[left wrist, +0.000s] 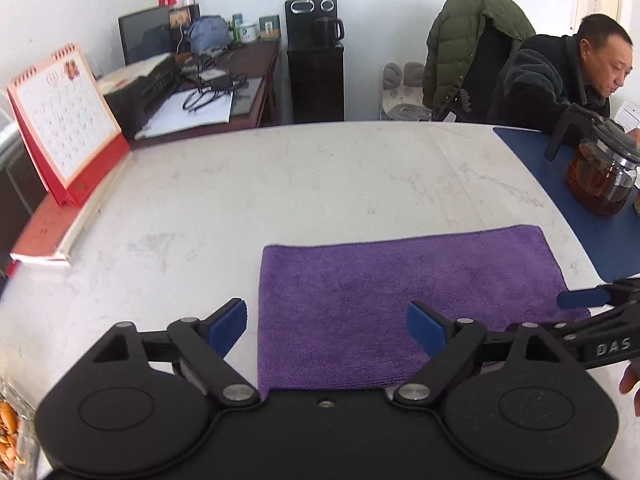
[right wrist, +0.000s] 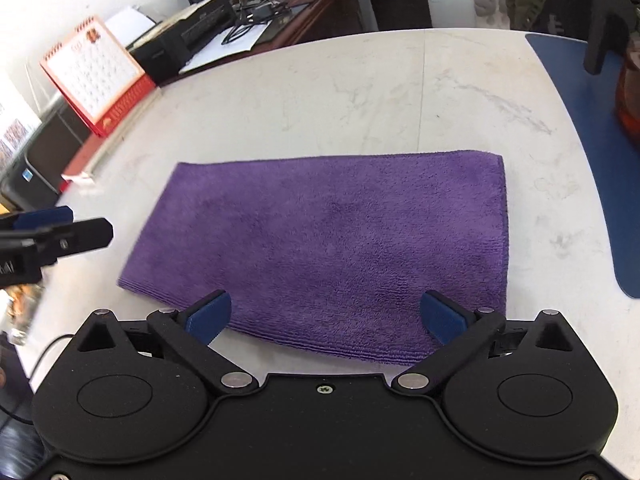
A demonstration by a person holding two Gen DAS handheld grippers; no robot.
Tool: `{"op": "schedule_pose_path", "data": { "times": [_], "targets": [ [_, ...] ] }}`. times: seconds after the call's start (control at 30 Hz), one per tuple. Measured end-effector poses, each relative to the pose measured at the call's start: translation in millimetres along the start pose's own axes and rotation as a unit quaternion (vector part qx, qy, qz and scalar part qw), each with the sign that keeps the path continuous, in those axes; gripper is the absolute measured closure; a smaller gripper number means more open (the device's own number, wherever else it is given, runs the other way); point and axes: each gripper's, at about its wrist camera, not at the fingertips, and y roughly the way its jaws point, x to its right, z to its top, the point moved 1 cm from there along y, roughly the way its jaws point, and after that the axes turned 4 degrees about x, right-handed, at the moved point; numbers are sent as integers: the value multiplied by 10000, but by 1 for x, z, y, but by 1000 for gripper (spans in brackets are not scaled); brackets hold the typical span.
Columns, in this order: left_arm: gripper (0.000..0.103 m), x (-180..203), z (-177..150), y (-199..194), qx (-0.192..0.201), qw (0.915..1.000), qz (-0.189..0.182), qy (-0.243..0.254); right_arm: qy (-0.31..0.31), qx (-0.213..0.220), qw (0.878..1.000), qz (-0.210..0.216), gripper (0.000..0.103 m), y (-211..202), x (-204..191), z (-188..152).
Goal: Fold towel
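A purple towel [left wrist: 404, 300] lies flat on the white marble table [left wrist: 280, 184], folded into a rectangle with layered edges at its near side [right wrist: 328, 240]. My left gripper [left wrist: 326, 328] is open and empty, just above the towel's near left corner. My right gripper [right wrist: 326, 318] is open and empty over the towel's near edge. In the left wrist view the right gripper [left wrist: 592, 300] comes in from the right at the towel's right corner. In the right wrist view the left gripper [right wrist: 56, 228] sits left of the towel.
A red desk calendar [left wrist: 64, 128] stands at the table's left edge. A blue mat [left wrist: 580, 208] with a glass teapot [left wrist: 600, 176] lies at the right, where a seated man [left wrist: 568, 76] leans in. A cluttered desk [left wrist: 208, 84] is behind.
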Motion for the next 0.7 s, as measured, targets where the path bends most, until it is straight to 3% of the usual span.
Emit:
{"op": "schedule_pose_path", "data": {
  "times": [0.13,0.2,0.27,0.3,0.37,0.5,0.57,0.63,0.7],
  "targets": [
    [13,-2,9,-10,-100,9997,-10,-212,-46,740,9972,-17,0,-45,-8,15],
    [11,-2,12,-14,-34,9995,-4,-300,-161,1853,9825,27,0,-90,-21,23],
    [11,0,13,-15,-28,9993,-98,-354,-66,2489,9677,403,0,-107,-21,23],
    [11,0,13,-15,-62,9992,-128,-368,50,2491,9664,633,0,-107,-18,24],
    [11,0,13,-15,-138,9990,-140,-401,572,1892,9715,1311,0,-90,-5,30],
    [11,1,11,-7,-605,9970,-132,-460,846,1874,9658,1580,0,-86,0,25],
    [11,4,6,-5,-734,9963,-117,-427,944,1550,9648,1902,0,-80,3,25],
    [11,5,4,-3,-807,9958,-140,-405,1153,1134,9695,1845,0,-70,5,27],
    [11,6,2,0,-880,9952,-158,-394,1163,1138,9737,1596,0,-68,5,25]
  ]
}}
